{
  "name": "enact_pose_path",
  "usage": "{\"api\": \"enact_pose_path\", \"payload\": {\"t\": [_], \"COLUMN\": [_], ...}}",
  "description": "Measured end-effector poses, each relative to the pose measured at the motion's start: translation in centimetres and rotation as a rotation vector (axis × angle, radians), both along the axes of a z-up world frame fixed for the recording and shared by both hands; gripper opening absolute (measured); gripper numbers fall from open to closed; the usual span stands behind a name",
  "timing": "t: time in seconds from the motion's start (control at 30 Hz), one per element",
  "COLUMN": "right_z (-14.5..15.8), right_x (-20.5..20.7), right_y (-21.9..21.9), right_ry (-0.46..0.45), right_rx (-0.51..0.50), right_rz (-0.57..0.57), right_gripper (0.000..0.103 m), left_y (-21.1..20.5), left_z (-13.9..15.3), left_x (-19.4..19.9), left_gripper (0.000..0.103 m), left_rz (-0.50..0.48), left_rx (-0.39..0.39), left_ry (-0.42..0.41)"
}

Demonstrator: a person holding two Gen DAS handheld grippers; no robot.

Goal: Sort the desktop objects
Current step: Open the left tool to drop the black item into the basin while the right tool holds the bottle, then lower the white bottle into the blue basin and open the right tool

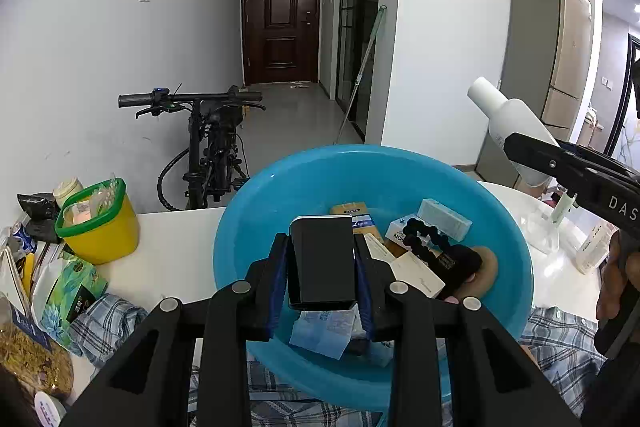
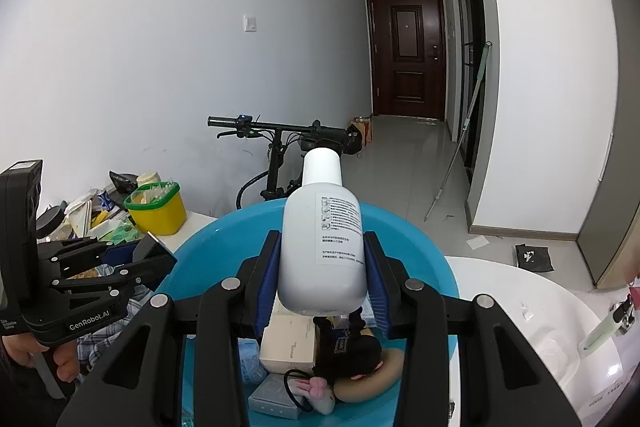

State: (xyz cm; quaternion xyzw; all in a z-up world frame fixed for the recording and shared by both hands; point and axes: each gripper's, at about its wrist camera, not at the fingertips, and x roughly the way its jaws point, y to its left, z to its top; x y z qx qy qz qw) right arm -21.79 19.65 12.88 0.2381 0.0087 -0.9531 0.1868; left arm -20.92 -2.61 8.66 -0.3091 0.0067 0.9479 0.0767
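Left wrist view: the left hand-held gripper [image 1: 321,269] is clenched on a black box [image 1: 322,261], blue pads pressing both its sides. The box hangs over a blue basin [image 1: 256,211] on the white worktop [image 1: 176,239]. In the basin lie a tan pack [image 1: 354,213], a pale box [image 1: 444,219], a cream box [image 1: 416,273], a black toy [image 1: 448,255] and a blue packet [image 1: 320,331] (beneath the held box). A yellow tub [image 1: 104,231] with a green rim stands well left of the basin, near a green pack [image 1: 68,287]. Plaid cloth [image 1: 108,323] lies under the basin's near edge. At right, the right hand-held gripper [image 1: 520,151] grasps a white bottle [image 1: 508,119], tilted, cap up-left. A bicycle [image 1: 208,147] stands behind the worktop.

Right wrist view: the right hand-held gripper [image 2: 322,267] grips the bottle [image 2: 324,247] by its lower body, cap pointing away, above the basin [image 2: 432,267]. Below it show the cream box [image 2: 290,343], the toy [image 2: 348,347] and a small pink-eared figure [image 2: 316,387]. The left hand-held gripper [image 2: 158,253] sits at left with the black box [image 2: 152,245] between its fingers; a hand [image 2: 48,359] holds its grip. The tub [image 2: 158,209] stands beyond.
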Motion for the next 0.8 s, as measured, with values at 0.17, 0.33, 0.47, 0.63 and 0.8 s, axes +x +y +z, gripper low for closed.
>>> {"api": "enact_pose_path", "payload": {"t": [0.17,0.33,0.47,0.63,0.8], "right_z": [-0.09,-0.25,-0.26,-0.24,-0.25], "right_x": [0.0,-0.07,-0.06,0.01,-0.04], "right_y": [0.08,-0.26,-0.44,-0.3,-0.37], "right_ry": [-0.002,-0.015,-0.015,-0.014,-0.015], "right_rx": [0.004,0.028,0.027,0.023,0.023], "right_rz": [0.004,0.019,0.023,0.018,0.02], "right_gripper": [0.038,0.038,0.038,0.038,0.038], "left_y": [0.21,0.44,0.6,0.55,0.58], "left_z": [-0.09,-0.09,-0.02,0.78,0.69], "left_x": [-0.03,-0.02,0.01,0.91,0.72], "left_gripper": [0.032,0.032,0.076,0.103,0.103], "left_rz": [-0.005,-0.006,0.015,0.069,0.057], "left_rx": [-0.002,-0.004,-0.024,-0.073,-0.058], "left_ry": [-0.003,-0.003,-0.005,0.089,0.068]}}
